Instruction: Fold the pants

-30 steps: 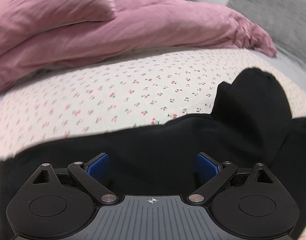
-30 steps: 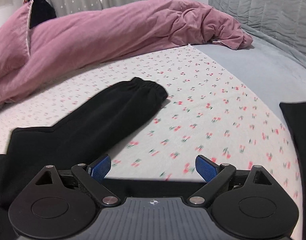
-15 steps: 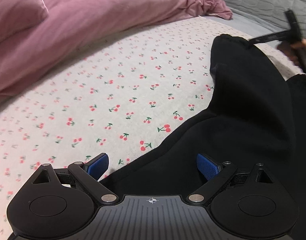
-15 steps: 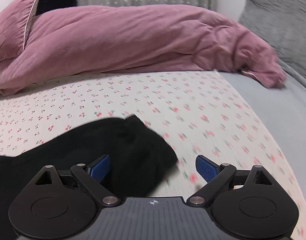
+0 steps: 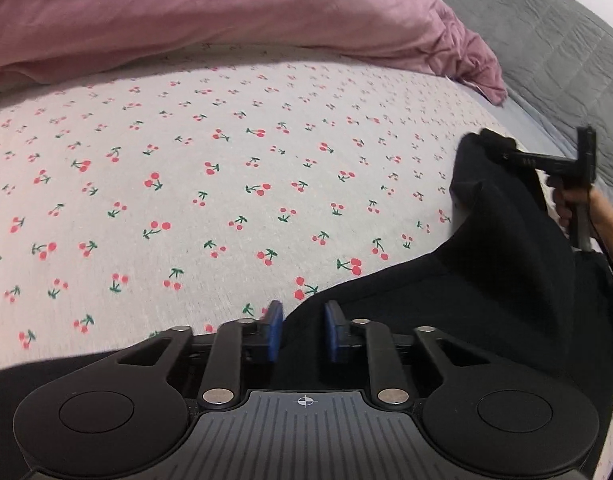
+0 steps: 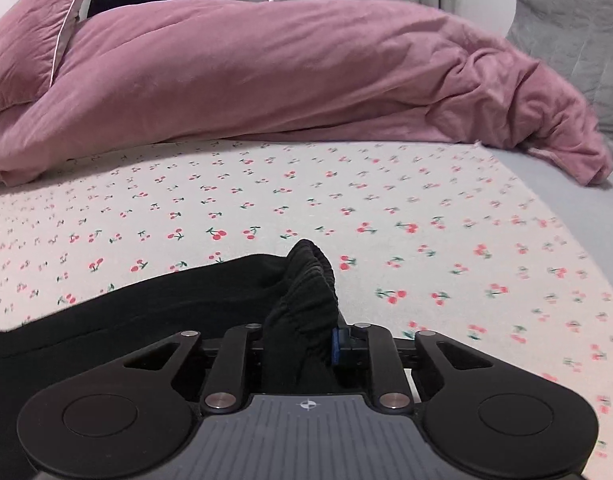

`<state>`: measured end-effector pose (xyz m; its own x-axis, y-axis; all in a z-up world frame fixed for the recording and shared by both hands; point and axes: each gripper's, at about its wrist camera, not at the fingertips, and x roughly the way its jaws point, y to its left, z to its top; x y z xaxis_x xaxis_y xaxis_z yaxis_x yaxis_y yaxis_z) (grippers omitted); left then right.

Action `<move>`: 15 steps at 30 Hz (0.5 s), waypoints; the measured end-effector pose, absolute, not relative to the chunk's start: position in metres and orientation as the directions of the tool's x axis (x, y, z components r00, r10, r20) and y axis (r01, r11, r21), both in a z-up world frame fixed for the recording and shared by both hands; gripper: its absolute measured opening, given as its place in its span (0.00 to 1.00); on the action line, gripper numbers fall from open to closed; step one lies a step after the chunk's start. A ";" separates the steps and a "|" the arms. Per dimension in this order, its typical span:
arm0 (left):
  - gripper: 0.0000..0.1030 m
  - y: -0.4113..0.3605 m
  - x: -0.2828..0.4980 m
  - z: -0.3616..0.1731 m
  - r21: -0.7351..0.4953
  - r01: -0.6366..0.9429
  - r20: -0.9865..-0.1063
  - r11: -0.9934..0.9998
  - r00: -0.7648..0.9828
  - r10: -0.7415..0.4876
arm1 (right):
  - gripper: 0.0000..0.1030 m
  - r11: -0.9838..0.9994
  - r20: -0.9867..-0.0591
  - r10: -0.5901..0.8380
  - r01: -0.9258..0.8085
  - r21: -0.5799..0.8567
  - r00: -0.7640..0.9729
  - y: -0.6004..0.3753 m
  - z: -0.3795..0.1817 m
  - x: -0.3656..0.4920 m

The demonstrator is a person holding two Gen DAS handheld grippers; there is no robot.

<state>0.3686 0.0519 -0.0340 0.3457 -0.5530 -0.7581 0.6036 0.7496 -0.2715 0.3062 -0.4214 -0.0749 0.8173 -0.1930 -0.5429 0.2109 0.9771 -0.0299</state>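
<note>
Black pants (image 5: 506, 280) lie on the cherry-print bed (image 5: 226, 184), bottom right of frame. Left tongs (image 5: 302, 330) are closing w/ pant fabric between them; right tongs (image 6: 298, 340), bottom center, closing on the bunched cuff (image 6: 306, 280)

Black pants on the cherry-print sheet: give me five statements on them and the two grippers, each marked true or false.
1. The right gripper has the ribbed elastic cuff of the black pants bunched between its closing jaws. True.
2. The left gripper is closing at the pants' edge. True.
3. The pants lie on a bare wooden floor. False: they lie on a cherry-print sheet.
4. The pink duvet covers the pants. False: it is heaped beyond them, apart.
5. The left wrist view shows a hand holding the other gripper. True.
</note>
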 end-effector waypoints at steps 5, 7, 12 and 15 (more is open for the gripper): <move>0.04 0.046 0.346 -0.025 -0.190 0.566 -0.713 0.802 0.482 -0.509 | 0.18 0.946 -0.439 -0.310 0.319 -0.055 0.843 -0.419 -0.045 0.253; 0.04 0.049 0.334 -0.014 -0.158 0.527 -0.654 0.835 0.577 -0.488 | 0.18 0.931 -0.391 -0.358 0.355 -0.084 0.848 -0.418 -0.033 0.227; 0.04 0.058 0.313 0.015 -0.134 0.447 -0.507 0.885 0.736 -0.448 | 0.18 0.913 -0.307 -0.397 0.405 -0.042 0.865 -0.427 0.000 0.163; 0.04 0.060 0.310 0.028 -0.118 0.419 -0.439 0.900 0.791 -0.426 | 0.18 0.914 -0.268 -0.400 0.401 -0.054 0.876 -0.425 0.013 0.141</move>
